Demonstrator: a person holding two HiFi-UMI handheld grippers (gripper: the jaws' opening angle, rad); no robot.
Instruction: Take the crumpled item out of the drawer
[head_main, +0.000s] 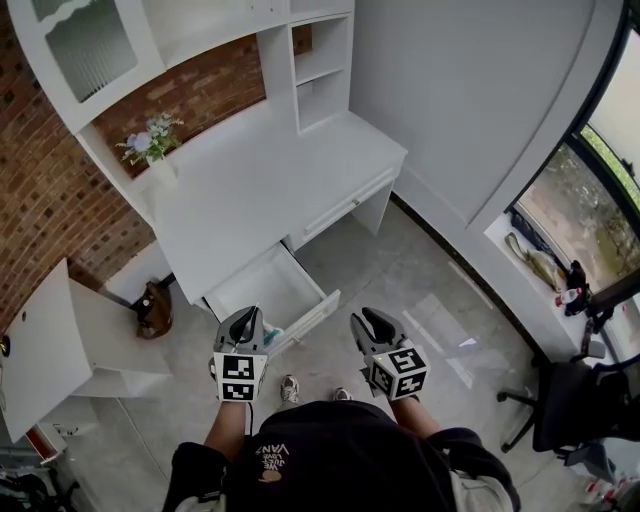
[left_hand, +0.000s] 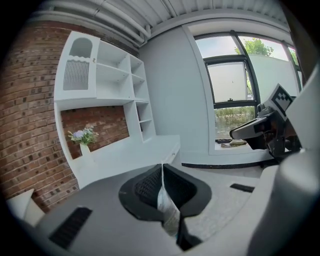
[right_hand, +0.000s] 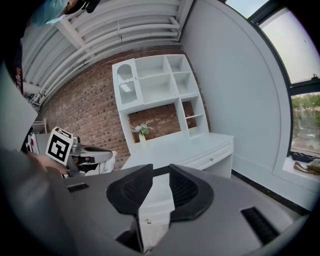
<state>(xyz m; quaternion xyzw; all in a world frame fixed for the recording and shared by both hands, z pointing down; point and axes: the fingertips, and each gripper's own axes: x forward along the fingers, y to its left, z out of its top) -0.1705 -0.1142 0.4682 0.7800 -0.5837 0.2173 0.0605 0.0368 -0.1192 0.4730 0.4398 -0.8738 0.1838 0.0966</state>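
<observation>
The white desk's drawer (head_main: 312, 316) stands pulled out, and its inside looks bare. My left gripper (head_main: 249, 318) hangs over the drawer's front corner, shut on the crumpled item (head_main: 272, 336), a thin white packet with print. In the left gripper view the packet (left_hand: 169, 211) is pinched flat between the dark pads of that gripper (left_hand: 162, 174). To the right of the drawer front, my right gripper (head_main: 371, 320) is held above the floor. Its jaws (right_hand: 160, 181) stand apart with nothing between them. The right gripper view shows the left gripper (right_hand: 92, 153) and the packet (right_hand: 104, 164) at its left.
The white desk (head_main: 270, 180) carries a vase of flowers (head_main: 150, 146) and a shelf unit at the back. An open cabinet door (head_main: 40, 350) and a brown bag (head_main: 153, 310) are at the left. An office chair (head_main: 575, 405) stands at the right by the window.
</observation>
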